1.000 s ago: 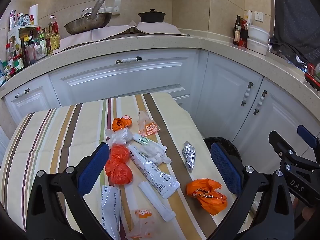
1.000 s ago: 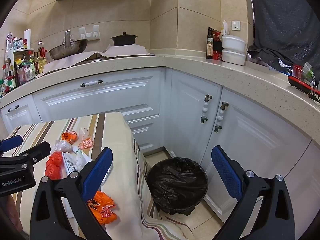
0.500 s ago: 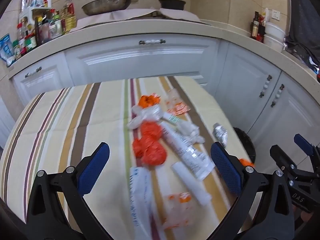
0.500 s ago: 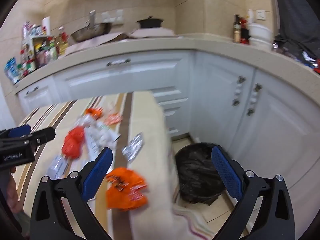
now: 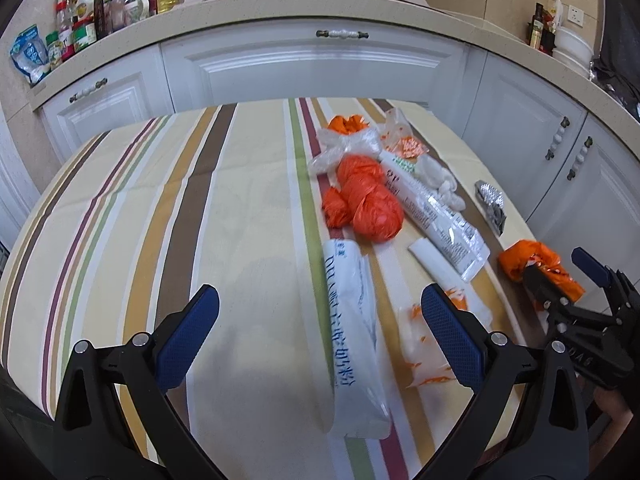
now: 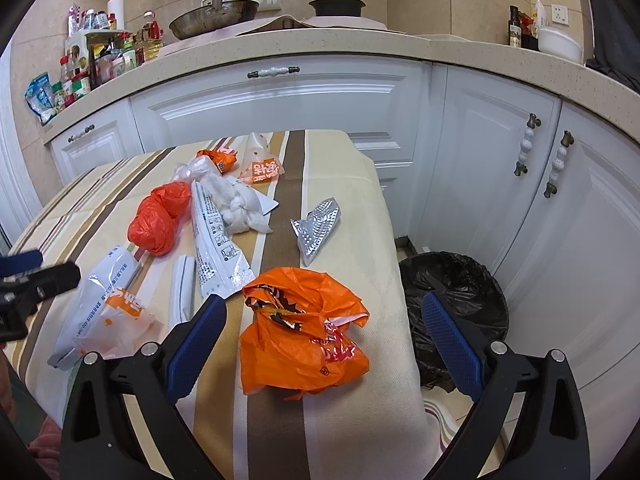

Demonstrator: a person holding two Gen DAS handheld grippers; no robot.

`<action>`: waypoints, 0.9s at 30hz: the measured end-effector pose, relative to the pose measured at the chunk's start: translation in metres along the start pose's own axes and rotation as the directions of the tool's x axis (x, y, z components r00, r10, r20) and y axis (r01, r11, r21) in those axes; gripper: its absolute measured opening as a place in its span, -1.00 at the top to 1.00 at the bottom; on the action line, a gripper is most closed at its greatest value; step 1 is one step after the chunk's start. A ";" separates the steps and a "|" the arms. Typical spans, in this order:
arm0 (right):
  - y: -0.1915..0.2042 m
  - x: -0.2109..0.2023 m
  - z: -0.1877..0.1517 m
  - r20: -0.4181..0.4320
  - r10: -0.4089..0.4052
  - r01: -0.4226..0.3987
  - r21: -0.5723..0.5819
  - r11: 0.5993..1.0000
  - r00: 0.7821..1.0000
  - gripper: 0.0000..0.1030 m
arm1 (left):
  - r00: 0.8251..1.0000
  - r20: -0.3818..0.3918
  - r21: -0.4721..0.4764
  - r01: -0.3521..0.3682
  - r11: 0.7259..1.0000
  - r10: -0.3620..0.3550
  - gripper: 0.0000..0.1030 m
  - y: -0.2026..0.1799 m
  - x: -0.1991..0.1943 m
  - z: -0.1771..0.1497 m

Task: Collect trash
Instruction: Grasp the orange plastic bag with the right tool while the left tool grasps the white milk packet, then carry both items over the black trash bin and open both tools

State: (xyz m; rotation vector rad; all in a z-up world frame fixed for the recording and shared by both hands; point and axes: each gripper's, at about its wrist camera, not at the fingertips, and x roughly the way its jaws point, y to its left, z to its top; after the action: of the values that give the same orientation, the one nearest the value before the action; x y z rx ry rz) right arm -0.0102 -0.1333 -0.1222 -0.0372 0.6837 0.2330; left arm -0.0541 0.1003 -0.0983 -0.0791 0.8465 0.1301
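Both views have swung from cabinets down onto the worktop (image 5: 168, 200). Left gripper (image 5: 320, 320) and right gripper (image 6: 324, 332) gape, empty. Wrappers, orange bag (image 6: 304, 336) uncollected; bin (image 6: 460, 292) beside.

Trash (image 6: 304, 340) on table (image 6: 356, 208), bin (image 6: 456, 304) right

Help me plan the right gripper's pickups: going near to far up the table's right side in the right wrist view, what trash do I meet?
Crumpled orange bag → silver foil wrapper → clear packet with orange print.
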 end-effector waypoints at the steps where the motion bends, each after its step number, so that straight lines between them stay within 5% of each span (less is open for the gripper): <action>1: 0.000 0.000 0.001 -0.003 0.001 -0.001 0.003 1.000 1.000 -0.78 | 1.000 -0.006 -0.005 -0.004 1.000 0.004 -0.92 0.001 0.002 -0.001; 4: 0.000 0.005 0.003 -0.030 0.029 -0.030 -0.004 1.000 0.999 -0.08 | 1.000 -0.023 -0.013 -0.016 1.000 0.016 -0.89 0.006 0.010 -0.004; 10: 0.002 0.008 0.000 -0.044 0.033 -0.033 -0.005 0.999 0.999 -0.08 | 0.999 -0.051 0.002 0.013 1.000 -0.013 -0.65 0.003 0.016 -0.009; 15: 0.002 0.008 -0.004 -0.044 0.033 -0.033 -0.009 0.999 0.998 0.02 | 0.995 -0.096 0.006 0.031 1.000 -0.030 -0.24 0.000 0.025 -0.018; 18: 0.001 0.006 -0.004 -0.036 0.035 -0.035 -0.007 0.999 0.999 0.05 | 0.994 -0.103 0.025 0.033 0.999 -0.030 0.04 -0.002 0.028 -0.024; 21: 0.001 0.005 -0.004 -0.028 0.035 -0.035 -0.002 0.999 0.999 0.07 | 0.996 -0.088 0.035 0.039 0.999 -0.036 0.56 -0.003 0.026 -0.026; 27: 0.000 -0.001 -0.003 -0.004 0.030 -0.030 -0.001 1.000 1.000 0.08 | 0.994 -0.079 0.003 0.071 0.997 -0.071 0.58 0.002 0.023 -0.025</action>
State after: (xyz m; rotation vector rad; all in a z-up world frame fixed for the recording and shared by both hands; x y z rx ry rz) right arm -0.0128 -0.1340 -0.1240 -0.0283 0.6880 0.2626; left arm -0.0578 0.1014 -0.1319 -0.1097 0.9222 0.0581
